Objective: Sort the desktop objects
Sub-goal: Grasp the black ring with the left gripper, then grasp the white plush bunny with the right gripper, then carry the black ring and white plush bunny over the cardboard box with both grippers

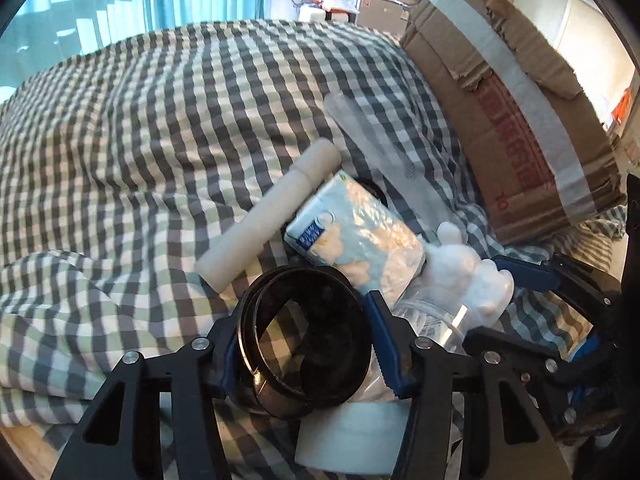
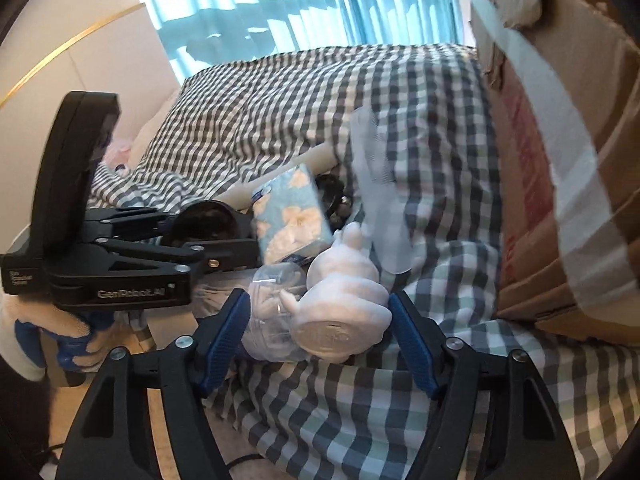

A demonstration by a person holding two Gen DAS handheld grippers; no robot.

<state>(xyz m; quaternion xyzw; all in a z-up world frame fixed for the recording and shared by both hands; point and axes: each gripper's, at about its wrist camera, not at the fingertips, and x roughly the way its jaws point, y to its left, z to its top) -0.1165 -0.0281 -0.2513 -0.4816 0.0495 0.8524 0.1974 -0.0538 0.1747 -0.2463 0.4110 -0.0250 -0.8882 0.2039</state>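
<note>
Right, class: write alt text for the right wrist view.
The right gripper brackets a white figurine lying on a checked cloth; whether its pads touch is unclear. The left gripper, left, straddles a black ring.

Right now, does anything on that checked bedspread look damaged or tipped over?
Yes. The brown cardboard box at the right has torn, ragged flaps, and the white ribbed figurine lies on its side, base showing.

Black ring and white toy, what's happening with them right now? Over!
Left gripper straddling black ring, contact unclear. Right gripper straddling white toy, right pad touching. Tissue pack and clear cup crowd close. Over.
</note>
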